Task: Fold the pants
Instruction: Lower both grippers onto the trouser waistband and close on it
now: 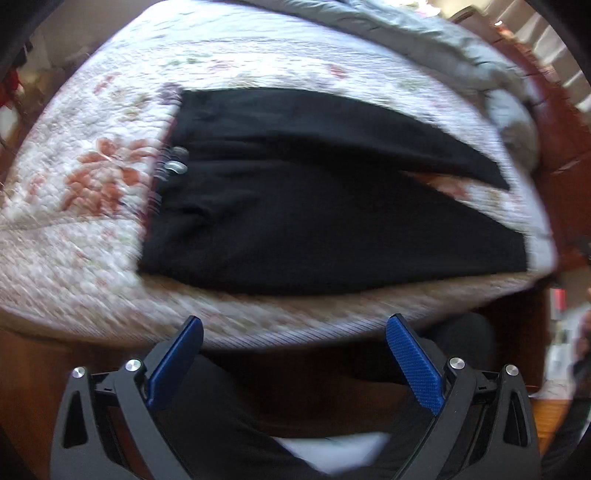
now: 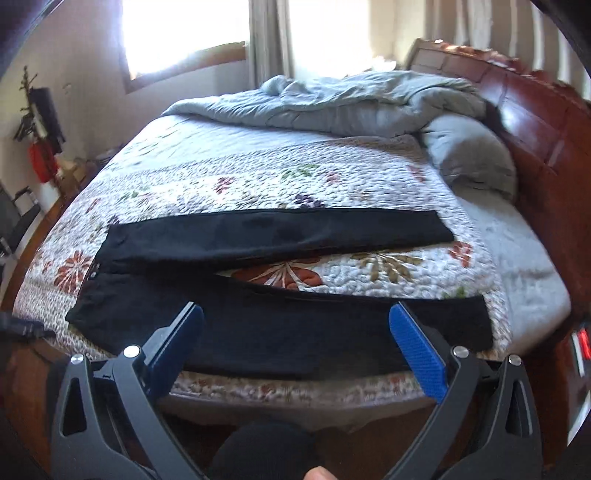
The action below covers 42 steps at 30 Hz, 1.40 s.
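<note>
Ahead, pants (image 2: 258,295) flat on quilt (image 2: 258,173), beyond both spread grippers.

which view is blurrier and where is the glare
Left wrist view: motion blur smears the quilt and pants. Right wrist view: sharper, but the window is blown out white; fisheye bends the headboard.

Floral quilt (image 2: 258,177), grey duvet (image 2: 351,107), wooden headboard (image 2: 535,122).
</note>
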Tool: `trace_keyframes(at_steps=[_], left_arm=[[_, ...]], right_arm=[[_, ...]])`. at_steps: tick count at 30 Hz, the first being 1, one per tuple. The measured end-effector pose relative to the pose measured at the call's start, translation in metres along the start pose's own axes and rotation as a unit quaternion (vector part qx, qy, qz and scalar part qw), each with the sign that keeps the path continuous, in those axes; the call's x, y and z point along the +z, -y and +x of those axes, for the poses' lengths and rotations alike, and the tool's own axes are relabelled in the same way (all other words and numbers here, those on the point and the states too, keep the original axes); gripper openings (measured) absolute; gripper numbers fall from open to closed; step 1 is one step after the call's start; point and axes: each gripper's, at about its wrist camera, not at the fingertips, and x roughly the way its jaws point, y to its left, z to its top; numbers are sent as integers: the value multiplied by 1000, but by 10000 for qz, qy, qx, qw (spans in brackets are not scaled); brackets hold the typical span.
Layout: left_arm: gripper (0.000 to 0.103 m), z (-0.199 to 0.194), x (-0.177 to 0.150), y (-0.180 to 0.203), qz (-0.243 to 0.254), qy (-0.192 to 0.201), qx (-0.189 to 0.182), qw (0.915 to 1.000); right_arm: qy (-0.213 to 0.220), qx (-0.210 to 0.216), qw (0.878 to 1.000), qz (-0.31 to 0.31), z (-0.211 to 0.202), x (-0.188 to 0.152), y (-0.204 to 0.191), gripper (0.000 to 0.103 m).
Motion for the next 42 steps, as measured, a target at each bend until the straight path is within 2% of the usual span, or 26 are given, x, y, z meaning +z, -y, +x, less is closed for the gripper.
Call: trace_keyframes(at_steps=[1,2,6,9,13,15,17,20,24,27,29,32,34,36,38,39,42], left_arm=[[99,5,14,-14,88,143,239,9996],[99,8,25,-25,114,212,220,9995],[99,31,97,-95,-409,333,-443,9976],[99,58,154,-142,-776,412,-1048,9906],[99,98,211,-175,-1101,441,-1394,9831],[99,127,237,-188,-1230,245,-1592,9792],[99,155,254,-199,-1306,62,-1571,9789],[99,185,267,-203,-1241,-216,-1828,9750],[99,200,273,-190,-798,-331,-1891,9781],[98,203,276,-181,-628,-441,-2369,9685],[98,204,275,-169,-375,-577,-2500,9658],[95,206,276,-166,-321,-676,-2610,9624],[84,210,278,-171,-408,-714,-2526,9641],[62,212,279,-177,-493,-692,-2359,9681],[49,213,278,-180,-523,-669,-2204,9717],[45,213,277,-180,-553,-658,-2195,9718],[44,211,273,-185,-622,-662,-2207,9711]], right_arm=[[-100,104,9999,-32,13,4,6,100],[-242,230,9994,-31,28,8,13,100],[-754,740,9941,233,82,23,41,100],[-1118,956,9880,475,123,39,61,100],[-1360,1223,9810,640,168,58,79,100],[-1461,1418,9763,728,185,64,84,100],[-1563,1557,9723,771,204,74,90,100],[-1661,1548,9712,721,222,85,96,100],[-1708,1496,9710,747,237,92,110,100],[-1691,1505,9706,814,244,93,122,100],[-1706,1604,9685,850,246,92,130,100],[-1637,1881,9646,862,242,100,154,100],[-1553,1851,9656,965,240,114,187,100],[-1481,1635,9671,1271,242,128,231,100],[-1491,1608,9609,1690,251,143,288,100],[-1494,1515,9598,1831,257,148,311,100],[-1735,1301,9523,2148,292,156,374,100]])
